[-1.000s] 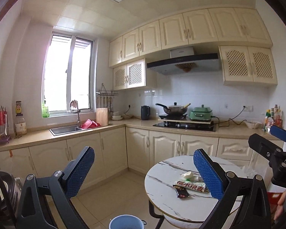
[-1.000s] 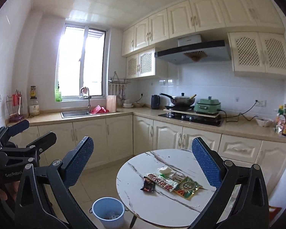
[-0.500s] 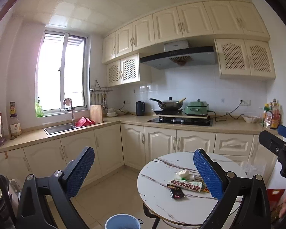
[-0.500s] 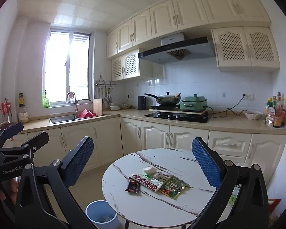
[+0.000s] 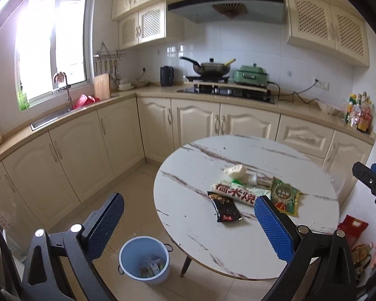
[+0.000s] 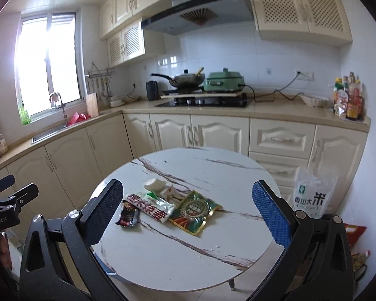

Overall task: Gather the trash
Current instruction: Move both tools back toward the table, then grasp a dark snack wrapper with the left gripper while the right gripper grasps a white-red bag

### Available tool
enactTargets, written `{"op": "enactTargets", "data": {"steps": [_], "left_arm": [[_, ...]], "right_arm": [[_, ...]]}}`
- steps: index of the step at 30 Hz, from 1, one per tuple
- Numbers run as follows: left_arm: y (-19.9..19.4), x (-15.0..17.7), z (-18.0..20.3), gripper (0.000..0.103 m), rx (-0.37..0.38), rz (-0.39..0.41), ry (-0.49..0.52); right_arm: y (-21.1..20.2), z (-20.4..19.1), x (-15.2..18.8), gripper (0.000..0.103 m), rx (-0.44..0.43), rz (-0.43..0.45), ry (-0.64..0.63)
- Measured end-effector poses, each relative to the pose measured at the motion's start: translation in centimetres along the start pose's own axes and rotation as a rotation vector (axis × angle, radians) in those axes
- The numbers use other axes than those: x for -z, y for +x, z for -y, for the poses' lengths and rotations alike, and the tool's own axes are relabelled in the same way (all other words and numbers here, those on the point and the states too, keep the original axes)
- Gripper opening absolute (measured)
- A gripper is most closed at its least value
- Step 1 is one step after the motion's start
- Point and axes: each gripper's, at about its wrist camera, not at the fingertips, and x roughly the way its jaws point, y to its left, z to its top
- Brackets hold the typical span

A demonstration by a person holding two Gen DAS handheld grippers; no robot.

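Observation:
Wrappers lie in a cluster on the round marble table (image 5: 193, 225) (image 6: 163, 255): a black packet (image 5: 224, 209) (image 6: 127, 215), a white and red packet (image 5: 235, 193) (image 6: 150, 207), a green packet (image 5: 285, 195) (image 6: 194, 209) and a crumpled white tissue (image 5: 235, 171) (image 6: 154, 184). A blue bin (image 5: 144, 259) with some rubbish inside stands on the floor left of the table. My left gripper (image 5: 189, 225) is open and empty, held above the table's near-left edge. My right gripper (image 6: 188, 213) is open and empty too, framing the wrappers from above.
Cream cabinets and a counter run along the left and back walls, with a sink (image 5: 52, 119), a hob (image 5: 225, 91), a wok and a green cooker. A white rice bag (image 6: 312, 195) leans on the cabinets right of the table. Red bags (image 5: 352, 228) lie on the floor.
Both views have tilted downward and come closer to the table. The wrappers and bin now sit larger and more central. Both grippers have stayed open.

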Motion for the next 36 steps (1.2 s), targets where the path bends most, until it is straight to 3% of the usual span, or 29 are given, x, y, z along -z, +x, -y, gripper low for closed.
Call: {"op": "enactTargets", "data": {"steps": [6,12,18,22,25,27,31,32,33,36], "left_arm": [[10.2,-3.0,2.9,0.102,0.028,-0.188,0.019],[18.0,-4.5,3.9,0.102,0.088,-0.338,-0.009],[22.8,-6.1,3.7,0.096,0.089,-0.388,-0.008],[23.8,-7.1,3.9,0.091,0.065,-0.363,0.036],[23.7,-7.7,3.8,0.070,0.102,-0.324,0.062],[23.5,-8.1,3.5,0.047,0.129,-0.310,0.070],[22.9,-8.1,2.5,0.034,0.154,-0.306,0.064],[22.3,-7.5,2.1,0.029,0.162,-0.297,0.058],[22.0,-7.6,1.6,0.016,0.166,-0.284,0.053],[19.4,-4.8,-0.2,0.007,0.194,-0.276,0.034]], "right_arm": [[7.3,2.4,2.4,0.103,0.017,-0.147,0.021],[13.2,2.8,4.4,0.103,0.016,-0.264,-0.020],[16.7,2.9,4.8,0.103,0.006,-0.318,-0.041],[17.9,2.6,4.6,0.103,-0.009,-0.321,-0.044],[18.6,1.8,4.4,0.103,-0.032,-0.324,-0.055],[19.1,1.0,4.2,0.103,-0.053,-0.326,-0.079],[19.9,-1.2,4.1,0.103,-0.110,-0.337,-0.134],[20.1,-1.8,4.1,0.103,-0.124,-0.344,-0.149],[20.3,-2.5,4.2,0.103,-0.138,-0.352,-0.176],[21.1,-5.1,4.6,0.103,-0.184,-0.378,-0.271]]}}
